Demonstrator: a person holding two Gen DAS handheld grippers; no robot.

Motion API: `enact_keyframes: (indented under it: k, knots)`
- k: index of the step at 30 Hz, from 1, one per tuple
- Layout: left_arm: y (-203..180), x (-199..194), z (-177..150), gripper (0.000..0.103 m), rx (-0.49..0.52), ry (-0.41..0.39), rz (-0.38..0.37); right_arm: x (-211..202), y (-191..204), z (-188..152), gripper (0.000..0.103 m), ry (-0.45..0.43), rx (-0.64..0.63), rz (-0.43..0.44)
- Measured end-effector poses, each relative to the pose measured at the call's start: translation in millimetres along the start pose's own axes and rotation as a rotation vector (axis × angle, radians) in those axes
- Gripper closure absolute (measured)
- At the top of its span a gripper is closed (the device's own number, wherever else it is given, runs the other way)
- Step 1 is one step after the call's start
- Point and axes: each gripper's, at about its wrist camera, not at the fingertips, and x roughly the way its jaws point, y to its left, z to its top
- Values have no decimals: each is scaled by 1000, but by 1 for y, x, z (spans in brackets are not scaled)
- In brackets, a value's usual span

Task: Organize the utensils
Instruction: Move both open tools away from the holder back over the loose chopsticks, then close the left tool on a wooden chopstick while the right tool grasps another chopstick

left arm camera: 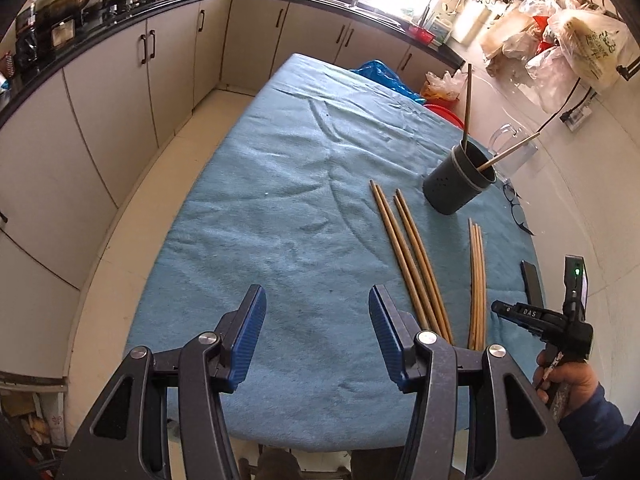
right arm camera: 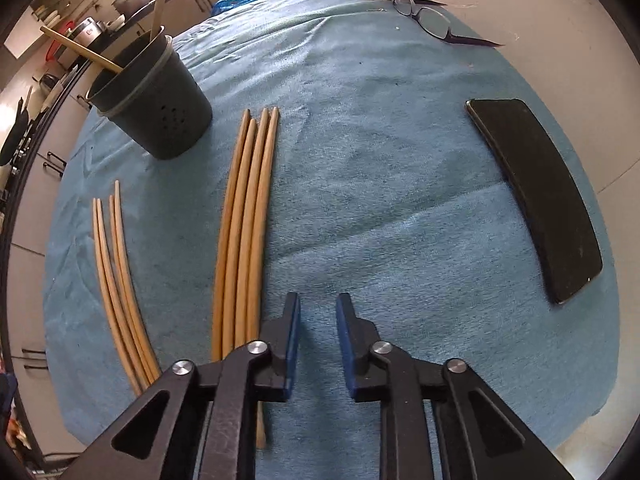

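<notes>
A dark perforated utensil holder (left arm camera: pixel 460 184) (right arm camera: pixel 152 108) stands on the blue cloth with two chopsticks leaning in it. Two bundles of wooden chopsticks lie flat near it: a darker bundle (left arm camera: pixel 408 256) (right arm camera: pixel 116 280) and a paler bundle (left arm camera: pixel 477 280) (right arm camera: pixel 244 220). My left gripper (left arm camera: pixel 317 300) is open over bare cloth, left of the darker bundle, with nothing between its fingers. My right gripper (right arm camera: pixel 319 304) points steeply down at the cloth with a narrow gap between its pads and nothing in it. The paler bundle's near ends run just left of its left finger. A hand holds the right gripper (left arm camera: pixel 500 309) at the table's right edge.
A black phone (right arm camera: pixel 536 200) (left arm camera: pixel 532 284) lies on the cloth to the right. Spectacles (right arm camera: pixel 432 20) (left arm camera: pixel 518 208) and a clear jug (left arm camera: pixel 512 148) sit beyond the holder. The blue-covered table (left arm camera: pixel 280 200) stands beside kitchen cabinets (left arm camera: pixel 120 80).
</notes>
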Motion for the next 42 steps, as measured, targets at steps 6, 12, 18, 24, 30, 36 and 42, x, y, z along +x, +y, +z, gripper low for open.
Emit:
enact_keyframes:
  k: [6, 12, 18, 24, 30, 36, 42]
  knots:
    - [1, 28, 15, 50, -46, 75, -61, -9, -17, 3, 86, 14, 17, 29]
    - [-1, 78, 32, 50, -108, 201, -108, -26, -30, 14, 84, -7, 52, 86]
    - [-30, 123, 53, 50, -118, 263, -148, -39, -36, 24, 84, -10, 43, 117]
    - [-52, 158, 75, 51, -116, 292, -133, -48, -38, 35, 84, -14, 15, 129]
    - [-69, 180, 84, 62, -68, 313, -51, -49, -41, 41, 83, -7, 7, 134]
    - [-76, 186, 84, 66, -13, 304, 23, -47, -46, 47, 83, 2, 11, 138]
    - [-76, 185, 82, 82, 33, 299, 85, -39, -43, 52, 83, 25, 17, 158]
